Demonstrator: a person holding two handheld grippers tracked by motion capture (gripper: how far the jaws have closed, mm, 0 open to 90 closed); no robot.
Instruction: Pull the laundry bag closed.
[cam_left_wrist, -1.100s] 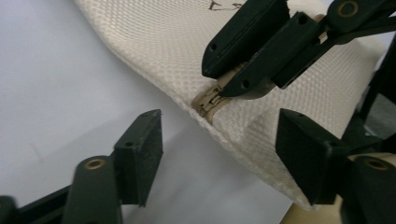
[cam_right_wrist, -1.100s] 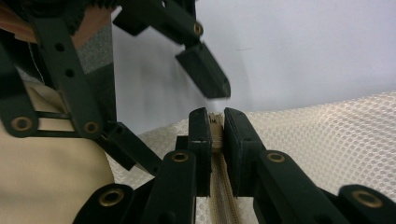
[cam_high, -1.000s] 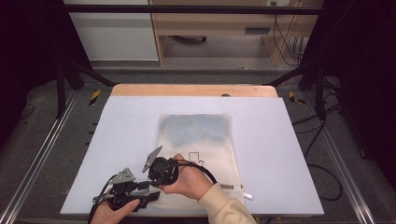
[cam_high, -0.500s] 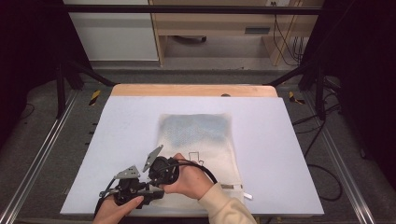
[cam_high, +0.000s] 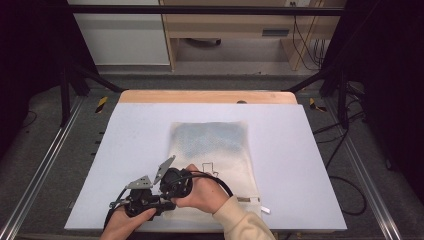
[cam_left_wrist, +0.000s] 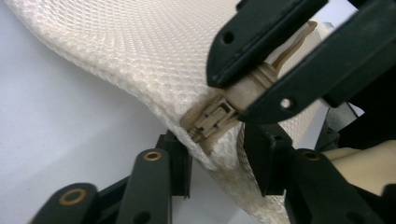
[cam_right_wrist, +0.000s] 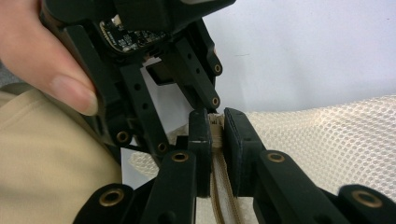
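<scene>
Right gripper (cam_right_wrist: 214, 135): jaws pinched together on the zipper pull (cam_left_wrist: 259, 79) at the near left corner of the mesh bag (cam_high: 212, 160).
Left gripper (cam_left_wrist: 215, 163): jaws apart, straddling the same corner of the bag just below the zipper slider (cam_left_wrist: 212, 119); not yet gripping the fabric.
Mesh bag: white netting, flat on the pale table sheet (cam_high: 300, 150), something bluish showing through its far half, zipper tape (cam_right_wrist: 219, 191) running along the near edge.
Hands: 2, crowded together at the bag's near left corner in the high view.
Step in hand (judged): anchoring the corner so the zipper can be drawn along.
Risk 1: with the corner unclamped, a pull would likely drag the whole bag instead of moving the slider.
Risk 2: mesh bunched by the slider could catch in its teeth.
Risk 3: the 2 grippers sit nearly touching; a twist could knock them together.
Open room: bare sheet on every side of the bag, widest to its right; the table's front edge lies just behind the hands.
</scene>
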